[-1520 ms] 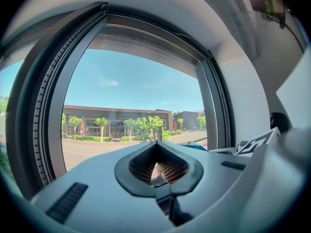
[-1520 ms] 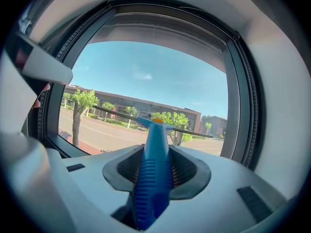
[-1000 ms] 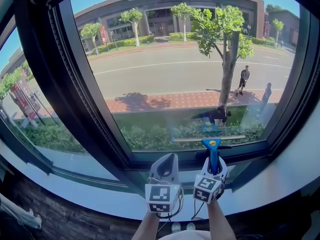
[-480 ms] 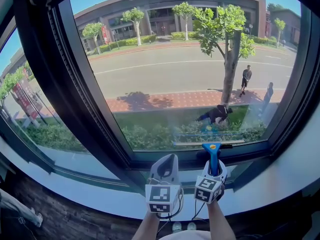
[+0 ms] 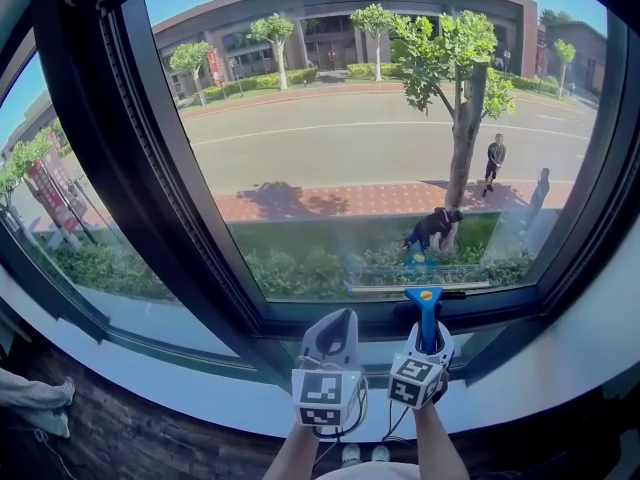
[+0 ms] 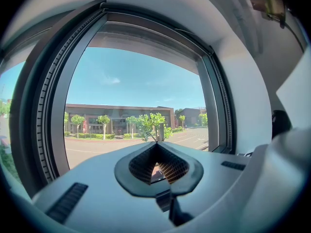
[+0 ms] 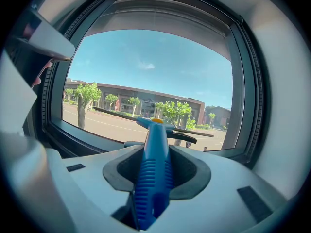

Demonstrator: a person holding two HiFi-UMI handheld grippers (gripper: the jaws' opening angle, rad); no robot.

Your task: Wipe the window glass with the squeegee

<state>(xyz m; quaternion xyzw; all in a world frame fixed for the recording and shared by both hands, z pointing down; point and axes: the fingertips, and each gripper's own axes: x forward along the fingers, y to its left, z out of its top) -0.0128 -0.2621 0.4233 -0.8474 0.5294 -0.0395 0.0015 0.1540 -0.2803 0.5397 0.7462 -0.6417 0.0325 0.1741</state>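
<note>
- Window glass (image 5: 380, 168): the largest surface, and the one to be wiped. A street, trees and a building show through it. Its lower part, just above the bottom edge, looks faintly hazy.
- Window frame (image 5: 165, 183): dark and heavy, it bounds the pane on every side. Its bottom rail is the limit of any downward stroke.
- Sill (image 5: 150, 378): the pale ledge under the frame's bottom rail. I hold both tongs above it, near its middle.
- Squeegee (image 5: 425, 313): the blade (image 5: 418, 290) lies level along the bottom edge of the glass, toward the right corner. The blue handle (image 7: 153, 178) runs back from it toward me. I judge this to be the foot of a stroke, so a fresh pass would have to start higher up the pane.
- Right tongs (image 5: 428, 343): clenched on the ribbed part of the handle. The handle runs along the line of the jaws, which keeps the blade square to the pane.
- Left tongs (image 5: 335, 333): closed on nothing, with the pads meeting at their tips. They sit just beside the right tongs and clear of the blade, idle because one grip is enough to steer the tool.
</note>
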